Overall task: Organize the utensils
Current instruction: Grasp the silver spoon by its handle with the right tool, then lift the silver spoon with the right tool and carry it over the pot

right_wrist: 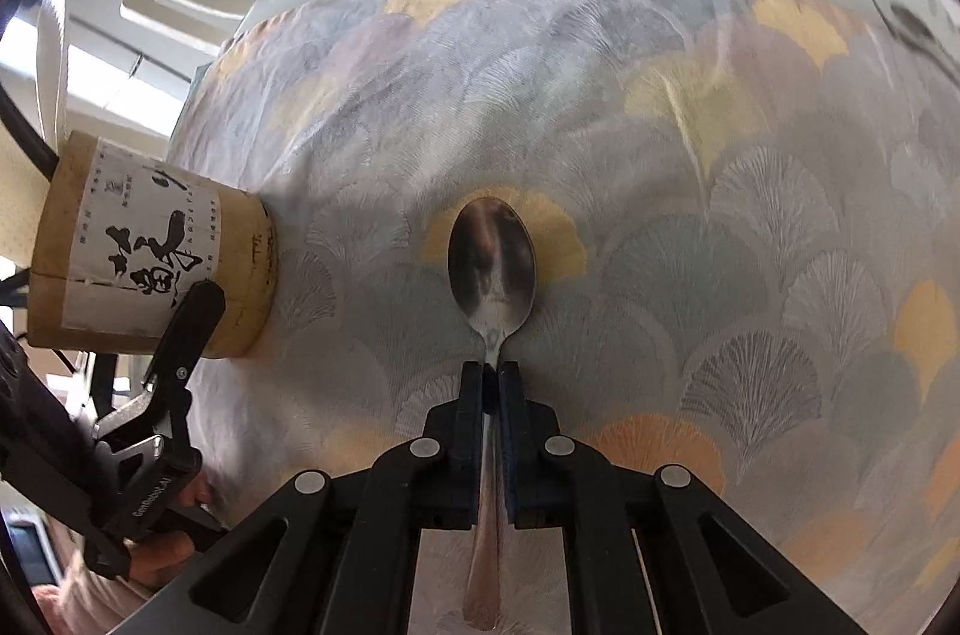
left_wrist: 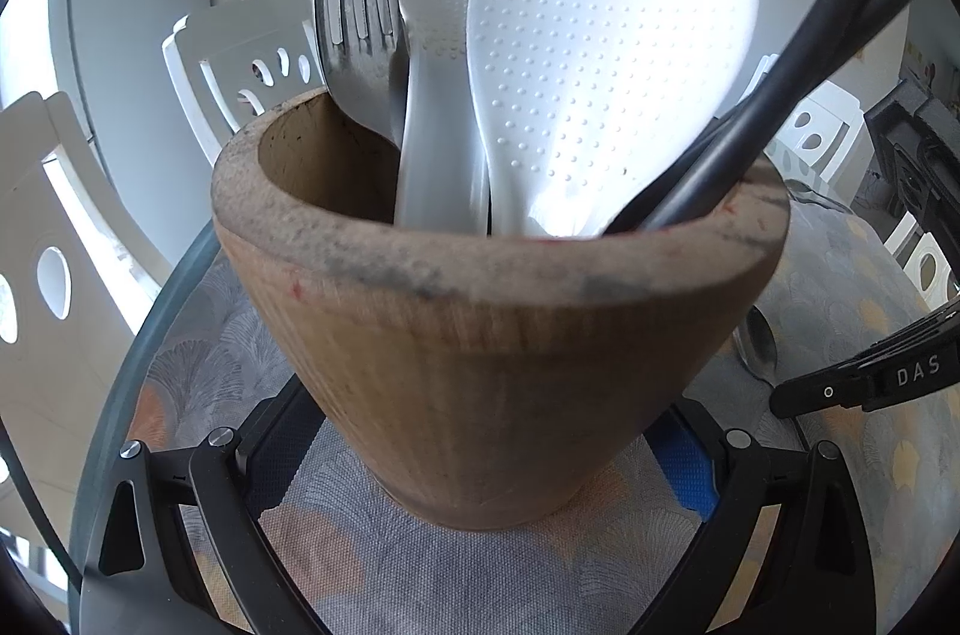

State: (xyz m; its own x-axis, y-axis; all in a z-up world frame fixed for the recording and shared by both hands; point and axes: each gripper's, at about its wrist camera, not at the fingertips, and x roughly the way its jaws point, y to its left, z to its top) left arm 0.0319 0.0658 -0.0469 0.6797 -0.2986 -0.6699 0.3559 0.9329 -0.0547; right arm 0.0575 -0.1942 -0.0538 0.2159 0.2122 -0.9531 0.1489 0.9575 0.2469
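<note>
Two grippers engaged: left gripper (left_wrist: 480, 479) clamps the wooden holder (left_wrist: 492, 335), which stands on the tablecloth (right_wrist: 720, 155) holding fork (left_wrist: 354, 29) and rice paddles (left_wrist: 606, 53). Right gripper (right_wrist: 491, 377) pinches the spoon (right_wrist: 492, 269) handle, right of the holder.

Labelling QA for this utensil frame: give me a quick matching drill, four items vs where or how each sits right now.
Items:
1. metal spoon
2. wooden holder
3. fork
4. dotted white rice paddle

States:
A. stands tines up at the holder's left
B. pinched by its handle in the right hand-held gripper
C. wide head sticking up out of the holder
D. flanked at its base by the left hand-held gripper, on the patterned tablecloth

Pairs: 1-B, 2-D, 3-A, 4-C
</note>
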